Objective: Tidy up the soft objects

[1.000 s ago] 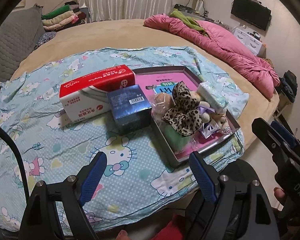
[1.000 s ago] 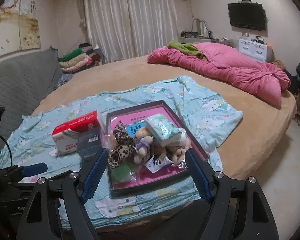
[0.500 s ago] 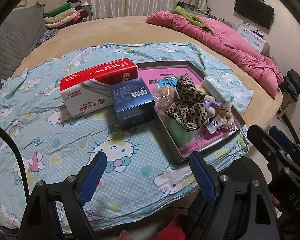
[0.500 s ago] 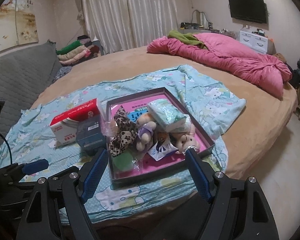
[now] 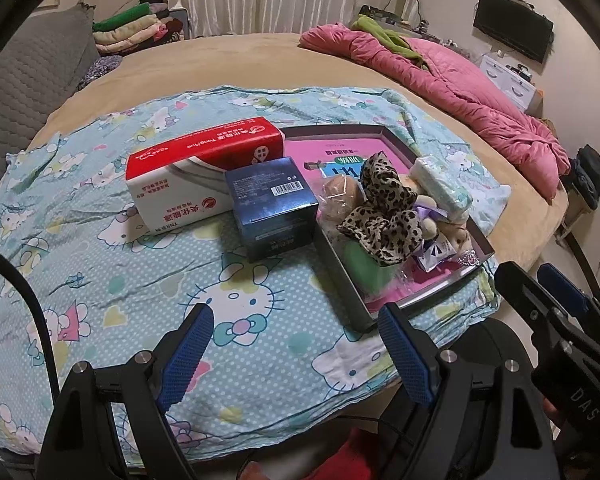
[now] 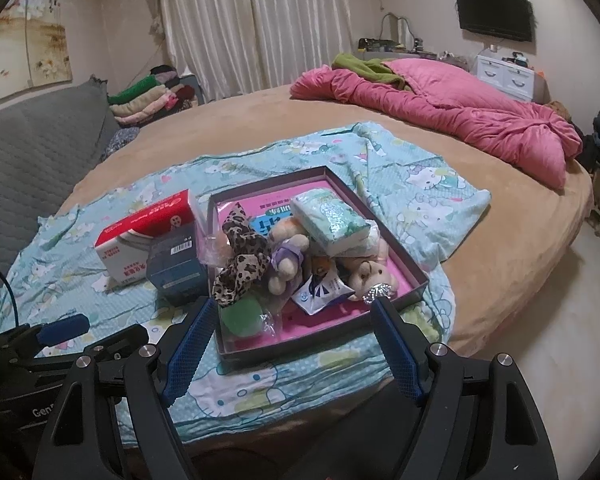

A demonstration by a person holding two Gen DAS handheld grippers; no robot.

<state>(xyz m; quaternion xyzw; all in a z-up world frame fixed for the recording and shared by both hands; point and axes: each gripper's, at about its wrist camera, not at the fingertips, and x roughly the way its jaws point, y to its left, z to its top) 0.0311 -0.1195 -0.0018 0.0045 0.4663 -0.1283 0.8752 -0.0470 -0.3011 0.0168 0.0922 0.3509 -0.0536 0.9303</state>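
Both grippers hung wide apart and empty above the blanket's [image 5: 100,272] near edge: the left gripper [image 5: 296,344] short of the blue box [image 5: 274,208], the right gripper [image 6: 294,338] before the tray [image 6: 412,268] of soft toys [image 6: 288,256].

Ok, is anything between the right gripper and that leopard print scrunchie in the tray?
Nothing visible blocks it. The right gripper hangs open just short of the tray, and the leopard scrunchie lies on top of the pile by the near left corner, above a green pad. Only the tray's low front wall lies between.
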